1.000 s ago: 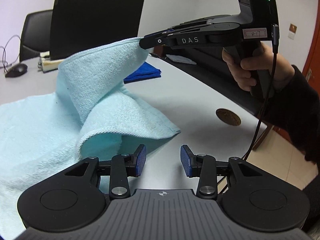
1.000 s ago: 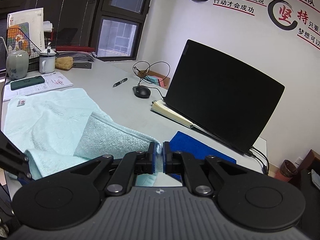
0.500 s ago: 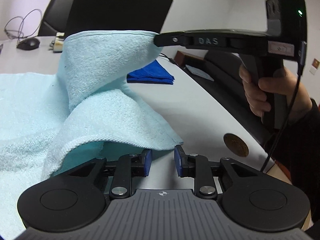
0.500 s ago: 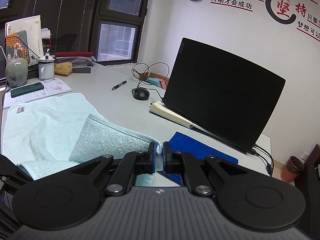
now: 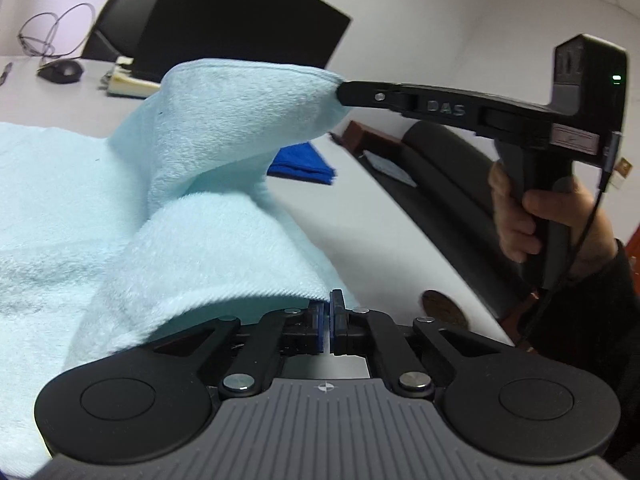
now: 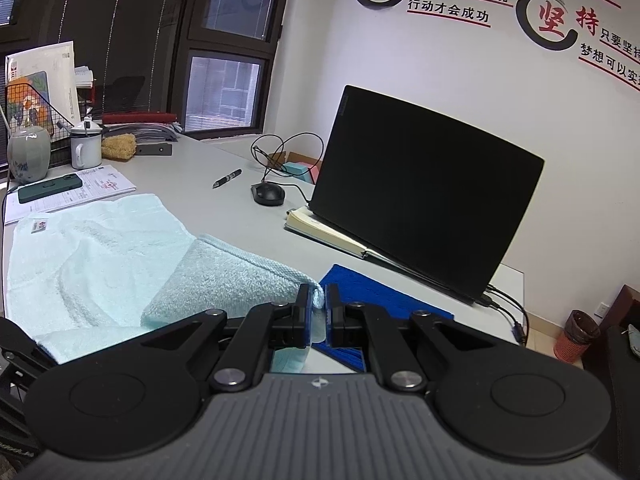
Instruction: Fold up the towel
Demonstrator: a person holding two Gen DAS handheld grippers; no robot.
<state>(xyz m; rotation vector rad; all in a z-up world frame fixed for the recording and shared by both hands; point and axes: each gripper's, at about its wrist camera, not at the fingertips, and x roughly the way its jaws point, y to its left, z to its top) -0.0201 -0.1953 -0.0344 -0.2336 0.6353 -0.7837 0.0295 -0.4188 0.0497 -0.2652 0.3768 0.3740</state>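
Observation:
A light blue towel [image 5: 72, 208] lies on the grey desk, also seen in the right wrist view [image 6: 92, 256]. My left gripper [image 5: 329, 312] is shut on the towel's near corner at its hem. My right gripper [image 6: 318, 304] is shut on the towel's other corner and holds it lifted above the desk; from the left wrist view it [image 5: 344, 92] shows as a black tool with the towel hanging from its tip. The raised edge sags between both grippers.
A black laptop [image 6: 424, 192] on a notebook stands at the back right. A folded dark blue cloth [image 6: 368, 288] lies near it. A mouse [image 6: 268, 194], pen [image 6: 227, 178], phone [image 6: 50, 188], papers and mugs [image 6: 86, 146] sit further back. The desk edge [image 5: 400, 216] runs to the right.
My left gripper moved in and closed on the near towel corner. My right gripper lifted its corner a little higher.

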